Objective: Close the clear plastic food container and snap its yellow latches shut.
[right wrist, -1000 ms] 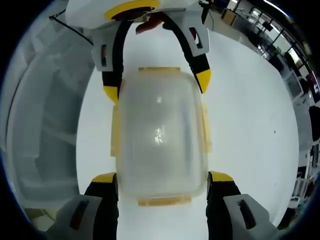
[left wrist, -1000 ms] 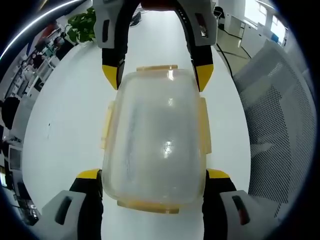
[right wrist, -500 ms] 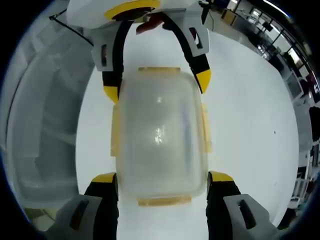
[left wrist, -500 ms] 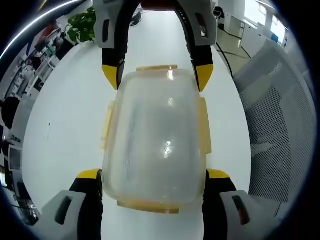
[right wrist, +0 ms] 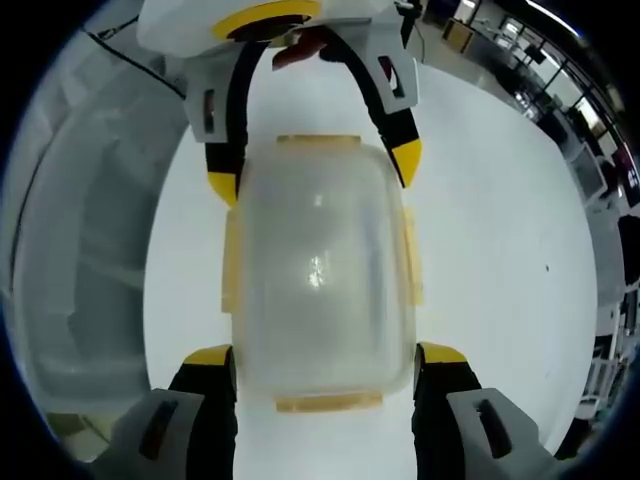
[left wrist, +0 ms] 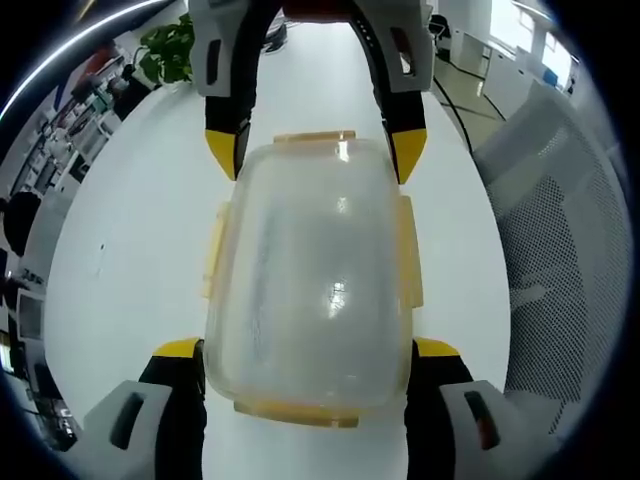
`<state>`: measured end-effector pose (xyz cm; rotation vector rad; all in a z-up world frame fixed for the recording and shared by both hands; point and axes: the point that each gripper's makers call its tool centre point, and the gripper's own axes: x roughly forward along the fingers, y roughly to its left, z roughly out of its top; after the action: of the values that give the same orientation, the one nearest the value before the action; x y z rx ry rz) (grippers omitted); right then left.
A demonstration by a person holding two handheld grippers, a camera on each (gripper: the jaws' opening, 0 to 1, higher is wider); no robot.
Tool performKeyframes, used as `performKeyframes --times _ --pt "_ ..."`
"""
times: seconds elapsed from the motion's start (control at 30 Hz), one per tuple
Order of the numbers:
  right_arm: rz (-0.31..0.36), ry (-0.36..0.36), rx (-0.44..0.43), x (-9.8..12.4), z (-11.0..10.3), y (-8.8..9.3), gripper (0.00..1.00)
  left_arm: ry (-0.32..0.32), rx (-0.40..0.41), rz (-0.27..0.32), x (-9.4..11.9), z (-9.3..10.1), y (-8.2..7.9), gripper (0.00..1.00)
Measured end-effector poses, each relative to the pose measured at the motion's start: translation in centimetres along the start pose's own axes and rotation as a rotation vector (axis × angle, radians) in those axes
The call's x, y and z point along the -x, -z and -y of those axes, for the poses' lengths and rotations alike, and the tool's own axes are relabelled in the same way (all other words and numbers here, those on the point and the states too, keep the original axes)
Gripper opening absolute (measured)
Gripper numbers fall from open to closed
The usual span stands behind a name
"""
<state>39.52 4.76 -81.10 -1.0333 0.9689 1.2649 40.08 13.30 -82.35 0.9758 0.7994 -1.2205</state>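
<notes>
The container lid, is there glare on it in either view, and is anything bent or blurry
Left gripper view: small bright glints on the container lid, one near its far edge and one midway; fisheye curves the white table and mesh chair. Right gripper view: a faint glint mid-lid on the container; the background offices look small and soft, the lid cloudy.

— How is the left gripper (left wrist: 308,348) sitting?
— Its yellow-tipped jaws are spreading wide, one on each side of the near end.
— And the right gripper (right wrist: 325,355)?
— It is facing the left one from the far end, jaws equally wide apart. Each gripper's tips are showing at the top of the other's view.
</notes>
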Motion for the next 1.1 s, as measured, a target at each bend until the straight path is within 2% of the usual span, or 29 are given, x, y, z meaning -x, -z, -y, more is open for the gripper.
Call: performKeyframes --times 1.1 --pt "0.004 0.004 -0.010 -0.4 4.0 -0.7 0.71 0.002 -0.007 0.011 -0.4 -4.1 0.6 0.83"
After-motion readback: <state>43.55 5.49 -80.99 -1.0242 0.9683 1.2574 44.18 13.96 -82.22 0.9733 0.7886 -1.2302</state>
